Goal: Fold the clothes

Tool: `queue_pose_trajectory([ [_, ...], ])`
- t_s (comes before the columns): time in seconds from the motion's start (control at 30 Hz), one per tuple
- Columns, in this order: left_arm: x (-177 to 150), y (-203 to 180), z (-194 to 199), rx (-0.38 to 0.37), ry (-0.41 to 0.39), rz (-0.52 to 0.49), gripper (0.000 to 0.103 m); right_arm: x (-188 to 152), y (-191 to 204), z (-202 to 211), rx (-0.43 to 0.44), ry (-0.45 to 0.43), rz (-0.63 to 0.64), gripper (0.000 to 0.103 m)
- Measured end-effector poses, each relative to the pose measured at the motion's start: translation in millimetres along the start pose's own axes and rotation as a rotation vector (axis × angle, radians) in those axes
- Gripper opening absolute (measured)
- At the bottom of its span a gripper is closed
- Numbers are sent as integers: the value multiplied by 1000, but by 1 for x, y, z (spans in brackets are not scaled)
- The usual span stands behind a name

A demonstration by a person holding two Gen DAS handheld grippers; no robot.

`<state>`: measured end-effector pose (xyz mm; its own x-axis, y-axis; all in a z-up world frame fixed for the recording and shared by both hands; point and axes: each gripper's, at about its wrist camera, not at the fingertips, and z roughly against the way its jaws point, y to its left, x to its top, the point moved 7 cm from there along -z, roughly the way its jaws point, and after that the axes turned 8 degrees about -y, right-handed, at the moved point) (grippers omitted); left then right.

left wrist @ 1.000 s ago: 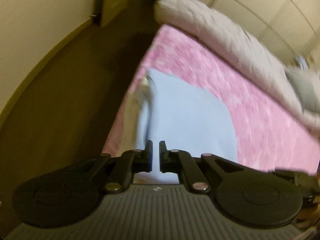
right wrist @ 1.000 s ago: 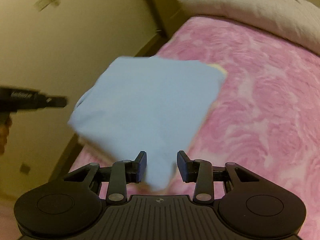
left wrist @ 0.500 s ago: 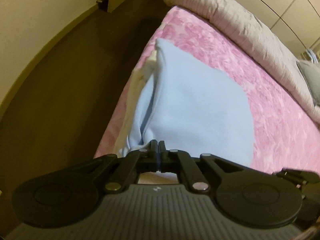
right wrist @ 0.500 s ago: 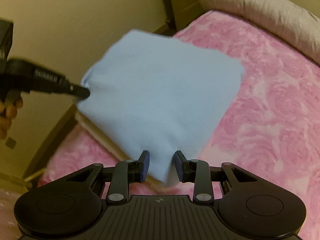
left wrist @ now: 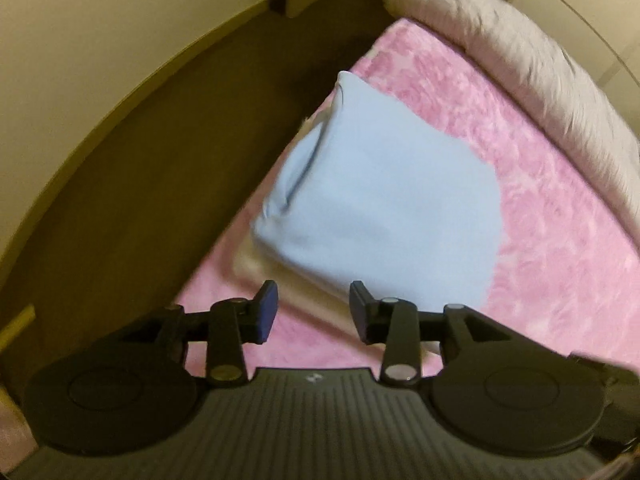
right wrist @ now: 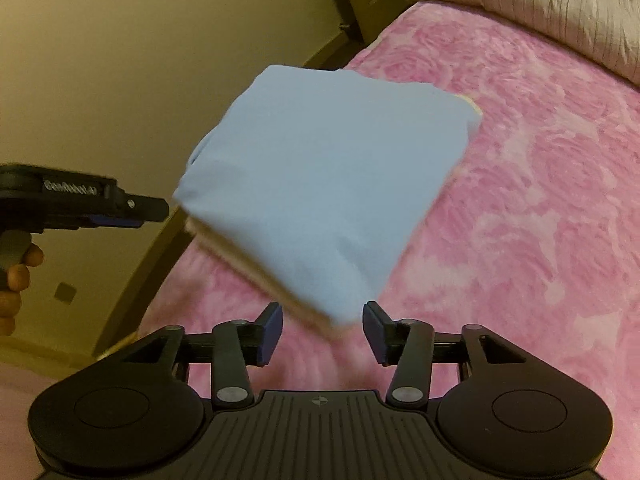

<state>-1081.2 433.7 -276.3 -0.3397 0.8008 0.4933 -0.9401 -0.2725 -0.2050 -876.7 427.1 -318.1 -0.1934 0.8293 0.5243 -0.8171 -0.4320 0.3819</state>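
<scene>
Both jaws now wide, released: left gripper (left wrist: 312, 304), right gripper (right wrist: 322, 330). Blue garment (right wrist: 324, 208) mid-frame, on cream garment (left wrist: 280, 280) at bed (right wrist: 540, 240) edge; I'd risk nudging it off.

Folded garment (right wrist: 328, 184) on bed (right wrist: 540, 200)

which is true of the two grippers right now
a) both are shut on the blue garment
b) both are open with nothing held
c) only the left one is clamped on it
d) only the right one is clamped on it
b: the left gripper and the right gripper each show a wide gap between their fingers, and the folded blue garment lies free on the pink blanket, pinched by neither.
</scene>
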Motion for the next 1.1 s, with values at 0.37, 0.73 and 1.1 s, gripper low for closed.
queue_pose_trajectory([
  [0.37,-67,-68,108,123,-70,82,37,-7,6,106,27,16,74,52],
  [0.73,-122,-153,203,223,-217,103,42,-11,-11,225,39,-70,241,58],
  [1.1,-172,-231,261,368,-351,85,57,-27,-51,307,101,-136,303,58],
])
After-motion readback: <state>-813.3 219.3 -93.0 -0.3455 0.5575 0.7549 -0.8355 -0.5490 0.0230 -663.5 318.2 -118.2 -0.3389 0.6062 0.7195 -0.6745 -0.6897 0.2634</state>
